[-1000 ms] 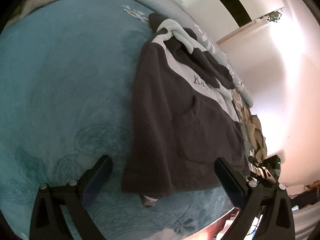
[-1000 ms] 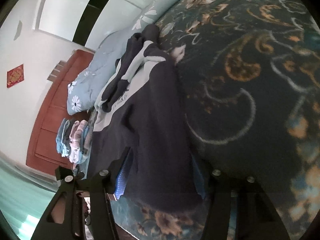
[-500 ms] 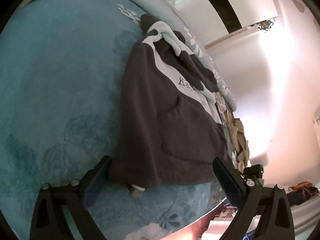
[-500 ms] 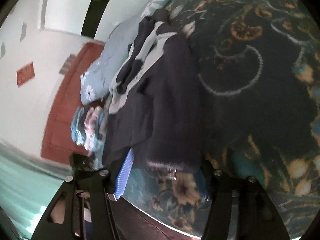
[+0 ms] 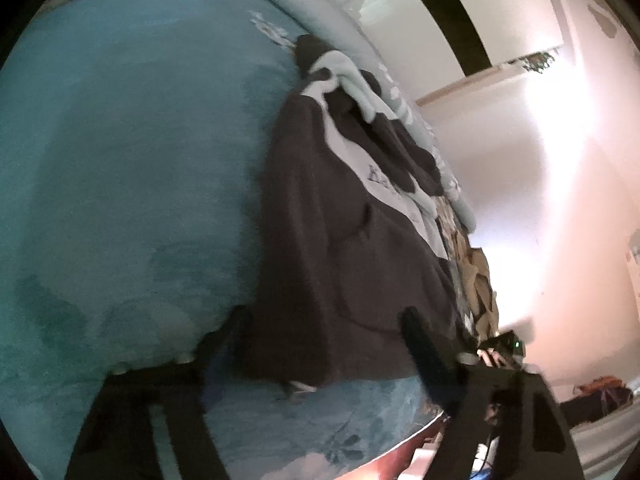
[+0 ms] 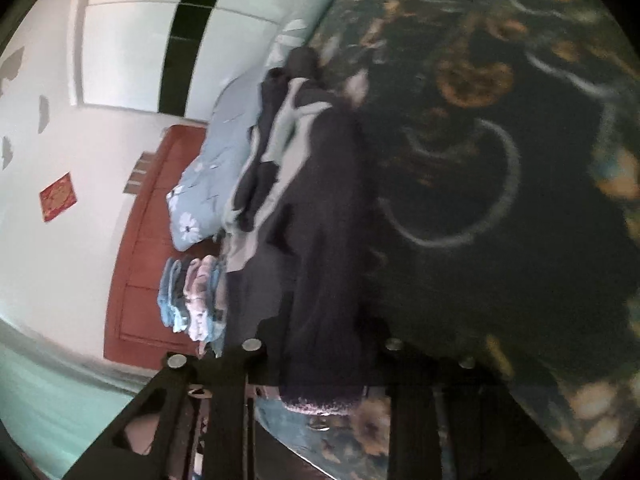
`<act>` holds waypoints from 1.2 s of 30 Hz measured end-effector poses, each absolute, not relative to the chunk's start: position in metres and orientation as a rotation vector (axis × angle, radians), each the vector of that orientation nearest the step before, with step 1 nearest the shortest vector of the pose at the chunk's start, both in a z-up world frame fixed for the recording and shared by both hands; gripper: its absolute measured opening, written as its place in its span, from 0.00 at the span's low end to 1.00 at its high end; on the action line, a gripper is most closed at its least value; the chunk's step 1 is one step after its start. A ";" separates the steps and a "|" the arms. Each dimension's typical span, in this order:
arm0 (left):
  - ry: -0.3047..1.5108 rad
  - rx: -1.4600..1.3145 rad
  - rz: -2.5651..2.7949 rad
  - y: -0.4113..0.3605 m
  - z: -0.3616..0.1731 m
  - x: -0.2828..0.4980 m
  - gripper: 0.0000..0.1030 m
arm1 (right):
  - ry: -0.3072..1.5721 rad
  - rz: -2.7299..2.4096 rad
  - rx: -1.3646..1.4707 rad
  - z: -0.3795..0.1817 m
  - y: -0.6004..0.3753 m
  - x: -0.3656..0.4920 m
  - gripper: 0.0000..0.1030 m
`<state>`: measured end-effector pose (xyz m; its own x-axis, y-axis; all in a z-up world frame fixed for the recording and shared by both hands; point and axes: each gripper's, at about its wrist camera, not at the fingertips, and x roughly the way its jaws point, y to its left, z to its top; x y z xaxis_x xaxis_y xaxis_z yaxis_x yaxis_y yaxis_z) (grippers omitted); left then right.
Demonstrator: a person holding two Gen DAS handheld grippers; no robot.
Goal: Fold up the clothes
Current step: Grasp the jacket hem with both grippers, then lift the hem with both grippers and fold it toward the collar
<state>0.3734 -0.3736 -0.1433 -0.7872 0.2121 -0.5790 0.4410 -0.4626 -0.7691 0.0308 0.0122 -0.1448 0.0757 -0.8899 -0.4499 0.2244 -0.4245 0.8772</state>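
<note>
A dark grey and white hoodie [image 5: 340,248] lies flat on a teal bed blanket [image 5: 120,200], hood away from me, hem toward me. My left gripper [image 5: 324,344] is open, its jaws straddling the hem's left part. In the right wrist view the hoodie [image 6: 320,240] lies lengthwise on the patterned blanket [image 6: 500,200]. My right gripper [image 6: 324,344] is open with the hem's right corner between its jaws; the fingertips are hidden under the cloth.
A pale blue floral pillow [image 6: 208,176] and a stack of folded clothes [image 6: 188,296] lie beyond the hoodie by a red-brown headboard [image 6: 136,272]. The bed's near edge [image 5: 400,444] runs just below the grippers. White walls stand around.
Both grippers have moved forward to the hoodie's hem, which now sits between their jaws. The left jaws have come closer together.
</note>
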 end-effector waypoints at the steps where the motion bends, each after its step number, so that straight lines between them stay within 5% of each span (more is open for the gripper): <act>1: 1.547 0.959 -2.378 -0.375 -0.145 0.375 0.56 | -0.713 -1.525 1.429 -0.146 0.014 0.032 0.22; 6: 1.542 0.991 -2.330 -0.378 -0.150 0.377 0.43 | -0.682 -1.561 1.412 -0.139 0.011 0.036 0.20; 20: 1.591 0.989 -2.334 -0.376 -0.152 0.370 0.43 | -0.689 -1.539 1.415 -0.146 0.018 0.030 0.20; 26: 1.564 0.966 -2.319 -0.375 -0.151 0.377 0.25 | -0.671 -1.547 1.408 -0.140 0.017 0.031 0.20; 36: 1.461 0.802 -2.533 -0.390 -0.092 0.368 0.22 | -0.740 -1.475 1.217 -0.103 0.012 0.018 0.19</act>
